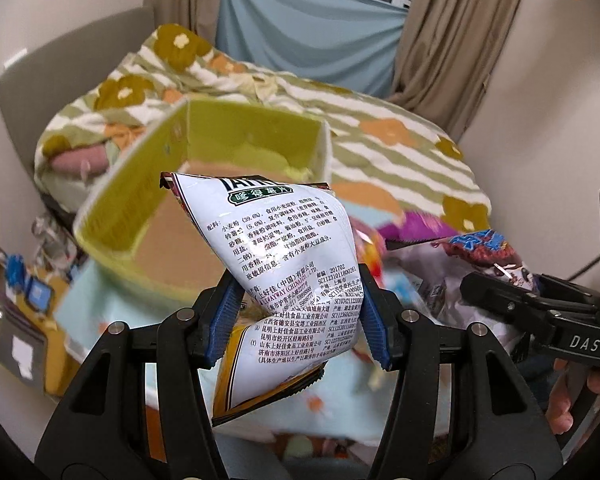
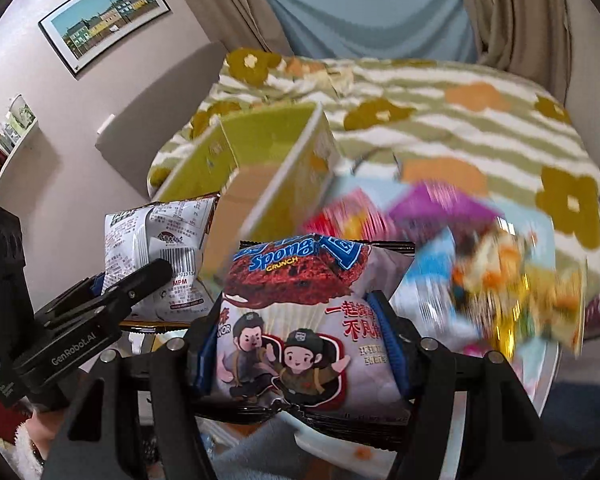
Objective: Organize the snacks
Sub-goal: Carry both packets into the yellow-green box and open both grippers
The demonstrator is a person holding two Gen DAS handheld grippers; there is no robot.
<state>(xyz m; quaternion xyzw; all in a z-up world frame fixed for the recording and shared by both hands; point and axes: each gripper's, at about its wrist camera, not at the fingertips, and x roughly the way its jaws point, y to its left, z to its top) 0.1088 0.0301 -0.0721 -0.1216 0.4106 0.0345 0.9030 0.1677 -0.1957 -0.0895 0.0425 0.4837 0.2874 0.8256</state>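
My left gripper (image 1: 298, 320) is shut on a white chip bag with Chinese print (image 1: 284, 248), held up in front of an open yellow-green box (image 1: 148, 168). My right gripper (image 2: 300, 344) is shut on a Sponge Crunch snack bag (image 2: 300, 312) with cartoon figures. In the left wrist view the right gripper (image 1: 540, 312) shows at the right with its bag (image 1: 476, 252). In the right wrist view the left gripper (image 2: 112, 292) shows at the left with the white bag (image 2: 156, 248). The box (image 2: 276, 140) stands behind both bags.
Several loose colourful snack packs (image 2: 480, 248) lie blurred on a light blue cloth to the right of the box. A bed with a green striped flowered blanket (image 2: 460, 120) fills the back. Curtains (image 1: 452, 32) and walls stand behind. Clutter (image 1: 24, 280) lies at the lower left.
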